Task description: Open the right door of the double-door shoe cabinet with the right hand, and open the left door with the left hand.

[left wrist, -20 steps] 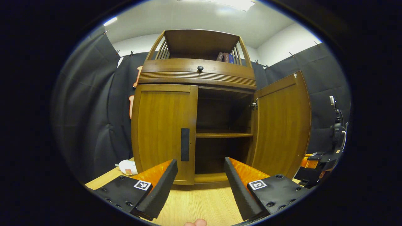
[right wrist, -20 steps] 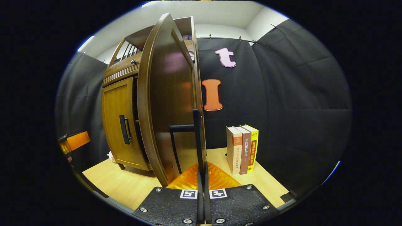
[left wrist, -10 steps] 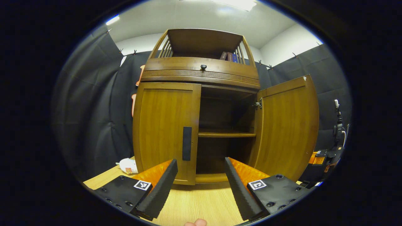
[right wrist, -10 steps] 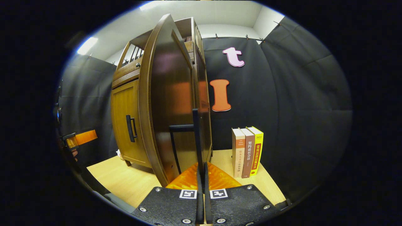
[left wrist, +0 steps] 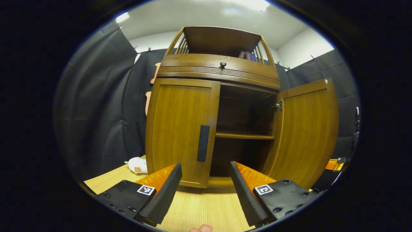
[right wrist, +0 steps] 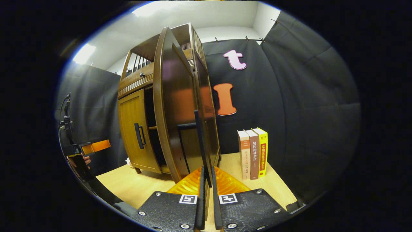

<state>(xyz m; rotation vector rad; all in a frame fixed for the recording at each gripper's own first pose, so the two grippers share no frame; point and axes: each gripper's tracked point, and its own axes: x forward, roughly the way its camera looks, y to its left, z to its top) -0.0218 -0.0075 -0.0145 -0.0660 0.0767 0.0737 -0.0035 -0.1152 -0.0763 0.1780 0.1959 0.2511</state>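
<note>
Wooden right door [right wrist: 175,106] stands open, handle [right wrist: 201,148] between right claw [right wrist: 206,180] fingers.

Brown wooden shoe cabinet [left wrist: 219,71], right door [left wrist: 305,132] wide open, left door [left wrist: 180,129] shut.

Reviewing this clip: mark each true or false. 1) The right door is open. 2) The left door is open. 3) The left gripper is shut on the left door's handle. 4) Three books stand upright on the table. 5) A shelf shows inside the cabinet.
1) True. The right door stands swung out from the cabinet.
2) False. The left door sits closed against the cabinet front.
3) False. The left gripper is open and short of the left door's handle, with table showing between its fingers.
4) True. The three books stand side by side, beside the right door.
5) True. The shelf crosses the opened half.
</note>
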